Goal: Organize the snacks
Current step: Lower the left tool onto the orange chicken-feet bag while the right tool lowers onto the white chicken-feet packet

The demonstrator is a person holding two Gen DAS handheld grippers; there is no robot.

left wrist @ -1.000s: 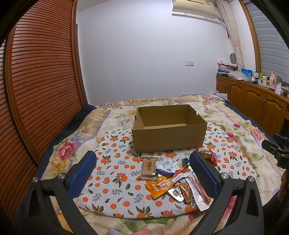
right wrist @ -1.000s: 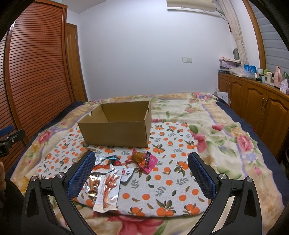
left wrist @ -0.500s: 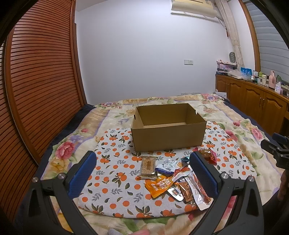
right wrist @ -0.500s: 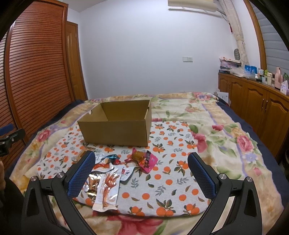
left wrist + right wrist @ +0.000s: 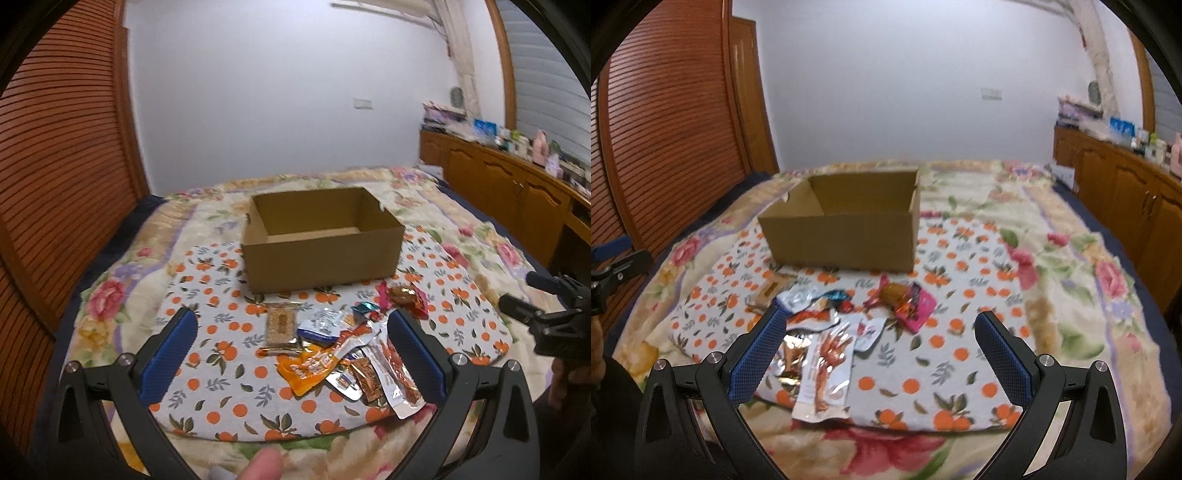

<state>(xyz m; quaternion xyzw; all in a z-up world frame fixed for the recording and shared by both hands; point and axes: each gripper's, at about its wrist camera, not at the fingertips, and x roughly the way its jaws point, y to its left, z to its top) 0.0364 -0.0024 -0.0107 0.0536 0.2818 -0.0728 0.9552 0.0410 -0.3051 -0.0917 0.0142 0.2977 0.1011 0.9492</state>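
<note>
Several snack packets [image 5: 332, 354] lie beyond both wide-spread jaws, before the cardboard box [image 5: 321, 243].

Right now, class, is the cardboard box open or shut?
Open. The cardboard box has no lid or flaps over its top; its inner walls show in both views.

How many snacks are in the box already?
None visible: the cardboard box looks empty. Both the left claw and right claw are open, holding nothing. The whole snack pile lies on the orange-print cloth, waiting to go in.
</note>
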